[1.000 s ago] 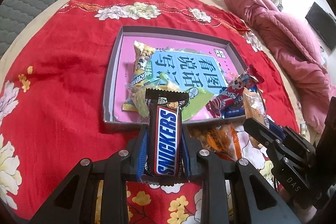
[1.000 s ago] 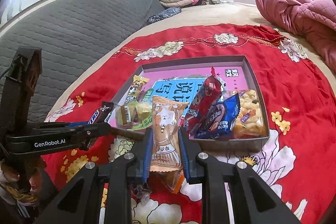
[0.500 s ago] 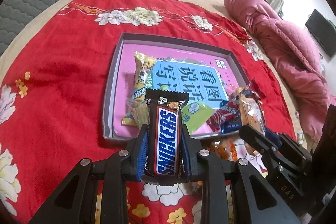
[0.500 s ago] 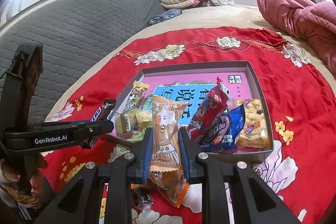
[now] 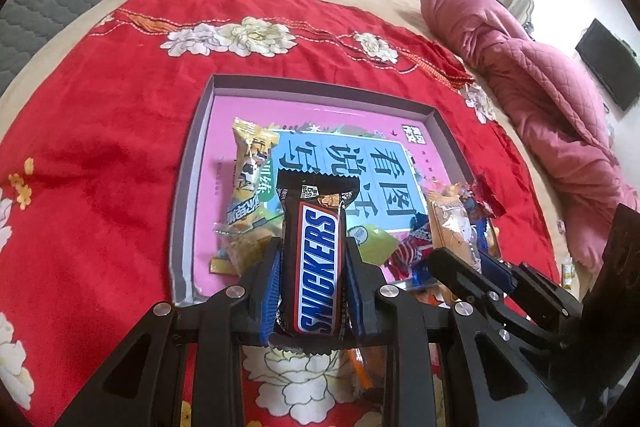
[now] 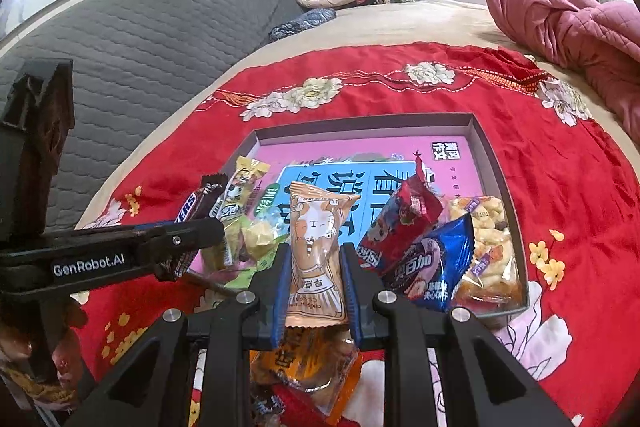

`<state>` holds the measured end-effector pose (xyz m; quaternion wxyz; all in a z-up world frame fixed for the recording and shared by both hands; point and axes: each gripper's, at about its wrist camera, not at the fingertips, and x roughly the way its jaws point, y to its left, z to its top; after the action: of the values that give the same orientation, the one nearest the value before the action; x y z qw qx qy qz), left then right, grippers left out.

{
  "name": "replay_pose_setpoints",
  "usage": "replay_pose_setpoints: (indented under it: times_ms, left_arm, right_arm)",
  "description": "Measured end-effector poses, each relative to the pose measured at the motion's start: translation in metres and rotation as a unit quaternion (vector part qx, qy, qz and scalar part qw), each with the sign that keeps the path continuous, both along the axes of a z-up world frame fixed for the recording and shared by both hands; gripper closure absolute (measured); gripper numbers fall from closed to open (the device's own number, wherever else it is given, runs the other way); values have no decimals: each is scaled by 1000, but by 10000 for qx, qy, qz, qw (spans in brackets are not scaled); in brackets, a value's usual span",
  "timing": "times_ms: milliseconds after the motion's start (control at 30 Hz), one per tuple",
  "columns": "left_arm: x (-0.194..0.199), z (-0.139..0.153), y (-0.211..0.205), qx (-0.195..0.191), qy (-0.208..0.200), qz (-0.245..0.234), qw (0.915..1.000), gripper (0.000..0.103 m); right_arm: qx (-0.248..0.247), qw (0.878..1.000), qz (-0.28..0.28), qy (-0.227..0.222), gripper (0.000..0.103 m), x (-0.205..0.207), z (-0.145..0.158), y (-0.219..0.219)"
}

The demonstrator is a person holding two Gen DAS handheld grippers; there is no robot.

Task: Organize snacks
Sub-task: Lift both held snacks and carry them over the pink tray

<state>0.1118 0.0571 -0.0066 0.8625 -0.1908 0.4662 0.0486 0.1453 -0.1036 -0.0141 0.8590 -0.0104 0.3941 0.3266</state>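
The left claw (image 5: 314,281) is closed on a Snickers bar (image 5: 317,263), gripped across its width at mid-length, the bar's far end projecting over the near wall of the shallow box (image 5: 192,163). The right claw (image 6: 316,291) is closed on a tan cat-print snack packet (image 6: 318,247), held upright just short of the box's near wall. The box rests on a red floral cloth (image 5: 100,131) spread over the bed; several snacks already lie in its near half: a yellow packet (image 5: 250,167) at the left, and a red packet (image 6: 404,223), a blue packet (image 6: 440,267) and a clear bag of puffed snacks (image 6: 490,243) at the right. An orange packet (image 6: 308,363) lies on the cloth outside the box, under the right claw. The step in hand appears to be placement of both held items into the box. Carry each item fully past the near wall before release. Aim for the bare pink floor toward the far half, where no snacks lie. Lower until the wrapper is close to the floor, then open the claw, so that the item does not bounce or slide. Keep the two claws apart laterally; they sit near each other. Release one item at a time if space is tight.
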Motion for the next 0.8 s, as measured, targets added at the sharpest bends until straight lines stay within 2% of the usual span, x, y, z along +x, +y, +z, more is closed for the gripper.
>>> replay_pose_setpoints:
  times_ms: [333,800]
  left_arm:
    - [20,-14,3,-74,127,-14,9999,74]
    - [29,-27,2,-146,220,-42,9996,74]
  right_arm:
    - [-229,9997,0,72,79,10,-9,17]
    - [-398,9990,-116,163,78,16,-22,23]
